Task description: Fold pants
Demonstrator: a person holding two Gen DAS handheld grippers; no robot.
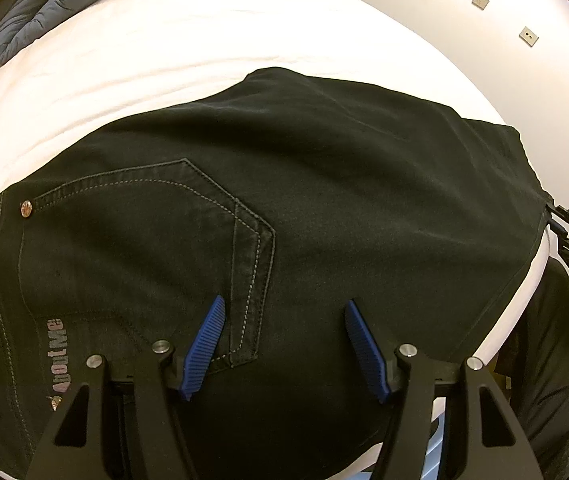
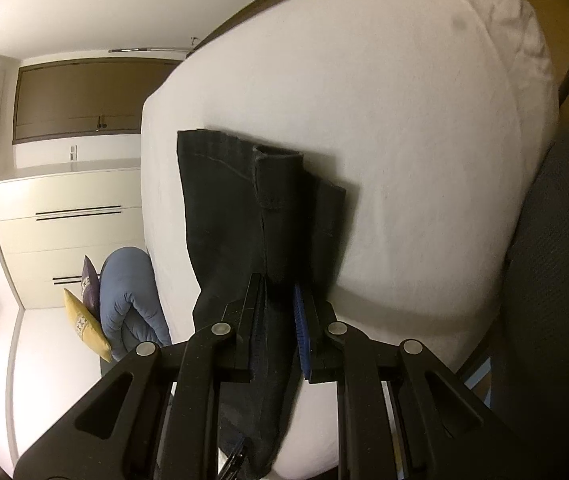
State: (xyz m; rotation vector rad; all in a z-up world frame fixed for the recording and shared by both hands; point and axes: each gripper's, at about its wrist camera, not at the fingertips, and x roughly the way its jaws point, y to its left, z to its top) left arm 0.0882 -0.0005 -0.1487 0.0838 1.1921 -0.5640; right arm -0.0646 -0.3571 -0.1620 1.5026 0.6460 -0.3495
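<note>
black jeans (image 1: 324, 200) flat on white bed (image 1: 164, 40), long axis running seat to hems. right gripper (image 2: 280, 312) pinching leg-hem end, so it's nearer hand for fold. left gripper (image 1: 284, 344) jaws spread, over back pocket (image 1: 144, 232), holding nothing.

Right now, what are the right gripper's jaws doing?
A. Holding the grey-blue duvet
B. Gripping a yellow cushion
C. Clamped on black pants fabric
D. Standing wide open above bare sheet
C: in the right wrist view the right gripper has its jaws nearly together with a fold of the black pants pinched between them, over the white bed.
</note>
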